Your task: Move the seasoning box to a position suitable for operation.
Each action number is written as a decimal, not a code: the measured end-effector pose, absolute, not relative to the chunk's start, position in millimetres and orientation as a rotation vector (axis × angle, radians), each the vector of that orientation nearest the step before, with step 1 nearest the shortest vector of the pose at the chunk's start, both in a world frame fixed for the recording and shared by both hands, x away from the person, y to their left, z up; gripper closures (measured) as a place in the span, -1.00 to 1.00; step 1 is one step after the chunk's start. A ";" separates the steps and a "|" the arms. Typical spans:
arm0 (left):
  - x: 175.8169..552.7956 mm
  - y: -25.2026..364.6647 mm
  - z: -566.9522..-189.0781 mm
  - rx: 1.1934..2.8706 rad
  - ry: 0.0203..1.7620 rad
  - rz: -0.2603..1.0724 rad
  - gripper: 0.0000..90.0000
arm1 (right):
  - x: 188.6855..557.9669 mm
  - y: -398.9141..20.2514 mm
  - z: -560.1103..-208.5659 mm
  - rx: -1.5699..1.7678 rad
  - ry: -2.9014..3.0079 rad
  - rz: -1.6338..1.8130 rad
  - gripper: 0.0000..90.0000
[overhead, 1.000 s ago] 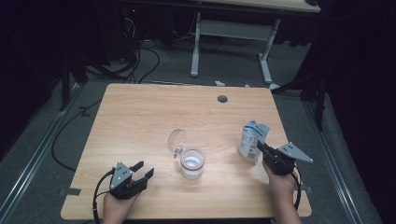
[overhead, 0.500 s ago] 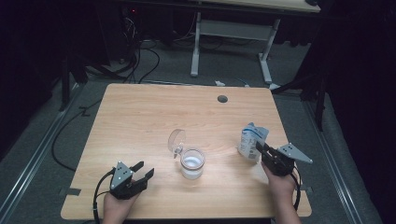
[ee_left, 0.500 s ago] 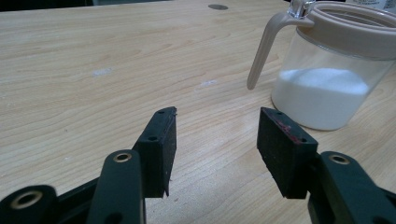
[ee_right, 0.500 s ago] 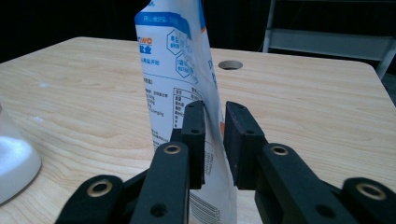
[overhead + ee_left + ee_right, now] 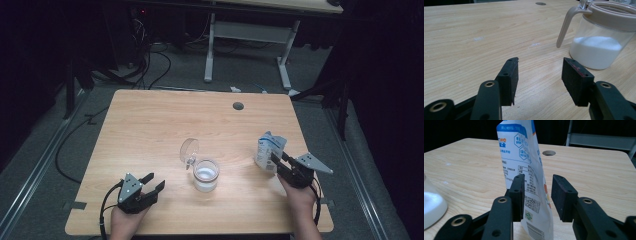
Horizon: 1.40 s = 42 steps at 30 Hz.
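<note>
Where wood grain runs, crinkled glossy pouch [image 5: 524, 167]

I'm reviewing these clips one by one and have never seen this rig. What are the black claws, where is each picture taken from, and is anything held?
A person holds a two-jaw gripper in each hand. The high view looks down on the wooden table; the other two ride on the grippers. The left gripper rests open, holding nothing, near a clear jar of white powder with its lid flipped up. The right gripper has just been opening its jaws around an upright white-and-blue pouch; a gap shows at one pad, so the grip looks released.
</note>
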State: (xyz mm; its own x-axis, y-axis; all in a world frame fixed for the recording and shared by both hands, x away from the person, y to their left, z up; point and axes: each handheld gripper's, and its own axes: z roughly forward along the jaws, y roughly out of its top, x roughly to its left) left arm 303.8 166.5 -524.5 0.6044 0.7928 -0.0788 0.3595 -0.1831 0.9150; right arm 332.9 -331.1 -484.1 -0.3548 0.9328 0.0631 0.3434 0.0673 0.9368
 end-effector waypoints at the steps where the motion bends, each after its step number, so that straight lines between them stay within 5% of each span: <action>1: 303.8 166.4 -524.3 1.783 0.939 0.518 0.06 | 333.0 -330.9 -484.1 1.269 1.763 1.286 0.38; 42: 334.7 141.1 -522.9 1.829 0.986 0.527 0.20 | 292.4 -343.8 -492.9 1.342 1.781 1.164 0.28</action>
State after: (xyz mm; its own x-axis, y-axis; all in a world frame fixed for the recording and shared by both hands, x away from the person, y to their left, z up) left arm 334.7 141.1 -522.9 0.5805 0.8118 -0.0632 0.3986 -0.2156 0.8914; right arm 292.4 -343.8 -492.9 -0.2951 0.9549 0.0318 0.4122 0.0972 0.9059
